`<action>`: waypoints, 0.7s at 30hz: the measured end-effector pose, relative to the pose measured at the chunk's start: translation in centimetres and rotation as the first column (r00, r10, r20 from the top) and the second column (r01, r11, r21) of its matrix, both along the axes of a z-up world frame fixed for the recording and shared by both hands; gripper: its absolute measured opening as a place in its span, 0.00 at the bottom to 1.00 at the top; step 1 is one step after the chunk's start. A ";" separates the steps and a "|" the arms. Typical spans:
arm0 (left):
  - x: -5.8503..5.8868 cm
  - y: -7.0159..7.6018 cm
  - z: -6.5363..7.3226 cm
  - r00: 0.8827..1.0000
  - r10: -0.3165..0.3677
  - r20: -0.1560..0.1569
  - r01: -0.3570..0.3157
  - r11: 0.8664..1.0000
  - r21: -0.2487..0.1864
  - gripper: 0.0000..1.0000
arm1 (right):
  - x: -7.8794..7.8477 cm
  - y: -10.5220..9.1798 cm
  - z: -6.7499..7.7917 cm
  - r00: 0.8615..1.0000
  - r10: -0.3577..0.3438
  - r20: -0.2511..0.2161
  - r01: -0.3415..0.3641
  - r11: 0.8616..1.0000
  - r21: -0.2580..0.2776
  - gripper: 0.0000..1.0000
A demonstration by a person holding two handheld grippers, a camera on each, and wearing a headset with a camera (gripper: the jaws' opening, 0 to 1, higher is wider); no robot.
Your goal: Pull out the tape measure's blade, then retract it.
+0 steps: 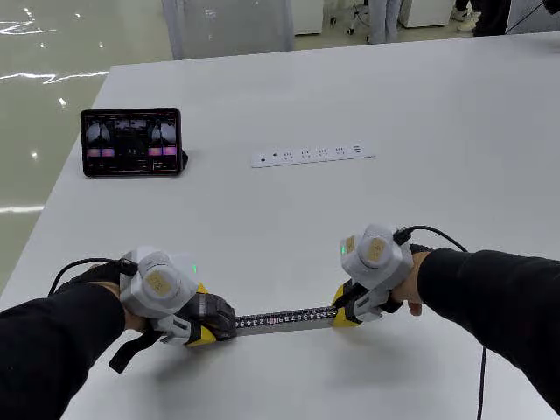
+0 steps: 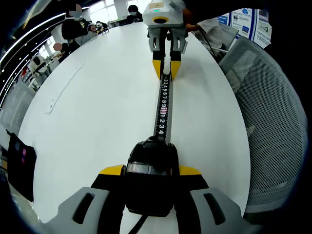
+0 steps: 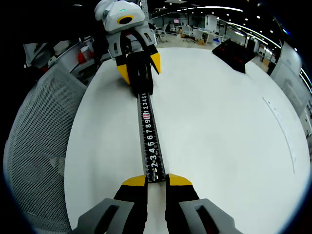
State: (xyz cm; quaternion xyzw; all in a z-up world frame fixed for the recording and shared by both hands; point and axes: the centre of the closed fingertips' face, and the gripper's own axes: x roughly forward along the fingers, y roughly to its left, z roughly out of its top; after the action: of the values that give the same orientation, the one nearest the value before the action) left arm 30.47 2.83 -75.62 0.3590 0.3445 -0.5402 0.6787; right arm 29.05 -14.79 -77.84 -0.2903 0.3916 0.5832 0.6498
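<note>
Your headset looks down at the bench point(image 1: 350, 105) while your two gripper cameras face each other, close along the blade point(image 2: 163, 105).

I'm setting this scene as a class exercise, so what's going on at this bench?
A person works two handheld grippers over a white table. The left gripper is clamped on the tape measure's case, and the right gripper pinches the tip of the blade. The blade is drawn out a short way, stretched straight between them. Retracting is not yet done.
</note>
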 end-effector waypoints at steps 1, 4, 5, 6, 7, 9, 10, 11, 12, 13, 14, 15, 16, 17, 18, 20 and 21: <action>0.0 0.0 0.0 1.000 0.000 0.001 0.000 1.000 0.000 0.35 | 0.0 0.0 0.0 1.000 -0.001 -0.001 0.001 1.000 0.000 0.09; 0.0 0.0 0.0 1.000 0.001 0.001 -0.001 1.000 -0.001 0.35 | 0.0 -0.2 0.1 1.000 -0.004 -0.003 0.004 1.000 -0.002 0.09; 0.0 0.0 0.0 1.000 0.001 0.000 -0.001 1.000 0.000 0.35 | 0.1 -0.3 0.1 1.000 -0.003 -0.002 0.003 1.000 -0.002 0.09; 0.1 0.0 -0.1 1.000 0.001 0.000 -0.001 1.000 0.000 0.35 | 0.1 -0.3 0.1 1.000 -0.003 -0.001 0.003 1.000 -0.003 0.09; 0.1 0.0 -0.1 1.000 0.002 0.000 -0.002 1.000 0.000 0.35 | 0.1 -0.4 0.0 1.000 -0.003 -0.001 0.003 1.000 -0.004 0.09; 0.1 0.0 -0.1 1.000 0.001 0.000 -0.001 1.000 0.000 0.35 | 0.1 -0.6 0.0 1.000 -0.006 -0.002 0.006 1.000 -0.003 0.09; 0.1 0.0 -0.1 1.000 0.001 0.000 -0.001 1.000 0.000 0.35 | 0.2 -0.6 0.0 1.000 -0.006 -0.002 0.006 1.000 -0.003 0.09; 0.1 0.0 -0.1 1.000 0.001 0.001 -0.001 1.000 0.000 0.35 | 0.2 -0.7 -0.1 1.000 -0.006 -0.002 0.006 1.000 -0.003 0.09; 0.1 0.0 -0.1 1.000 0.002 0.000 -0.002 1.000 0.001 0.35 | 0.2 -0.8 -0.1 1.000 -0.010 -0.006 0.010 1.000 -0.002 0.09; 0.1 0.0 -0.1 1.000 0.002 0.000 -0.002 1.000 0.001 0.35 | 0.2 -0.8 -0.1 1.000 -0.009 -0.005 0.009 1.000 -0.001 0.09; 0.1 0.0 -0.1 1.000 0.001 0.001 -0.001 1.000 0.001 0.35 | 0.2 -0.9 0.0 1.000 -0.009 -0.004 0.009 1.000 -0.003 0.09; 0.1 0.0 -0.1 1.000 0.002 0.000 -0.002 1.000 0.002 0.35 | 0.2 -0.9 -0.1 1.000 -0.009 -0.004 0.009 1.000 -0.003 0.09; 0.1 0.0 -0.1 1.000 0.002 0.000 -0.002 1.000 0.001 0.35 | 0.2 -0.9 0.0 1.000 -0.010 -0.004 0.010 1.000 -0.003 0.09; 0.1 0.0 -0.1 1.000 0.002 0.000 -0.002 1.000 0.001 0.35 | 0.2 -1.0 -0.1 1.000 -0.011 -0.005 0.011 1.000 -0.003 0.09; 0.1 0.0 -0.1 1.000 0.002 0.000 -0.002 1.000 0.001 0.35 | 0.2 -1.0 -0.1 1.000 -0.011 -0.004 0.011 1.000 -0.004 0.09; 0.1 0.0 0.0 1.000 0.003 0.001 -0.003 1.000 0.001 0.35 | 0.2 -1.1 0.0 1.000 -0.012 -0.004 0.012 1.000 -0.005 0.09; 0.1 0.0 0.0 1.000 0.003 0.001 -0.003 1.000 0.001 0.35 | 0.2 -1.1 0.0 1.000 -0.012 -0.004 0.012 1.000 -0.006 0.09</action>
State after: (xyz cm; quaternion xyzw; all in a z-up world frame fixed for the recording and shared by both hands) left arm 30.54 2.88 -75.65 0.3591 0.3450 -0.5388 0.6795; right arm 29.22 -15.87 -77.86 -0.2888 0.3963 0.5788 0.6516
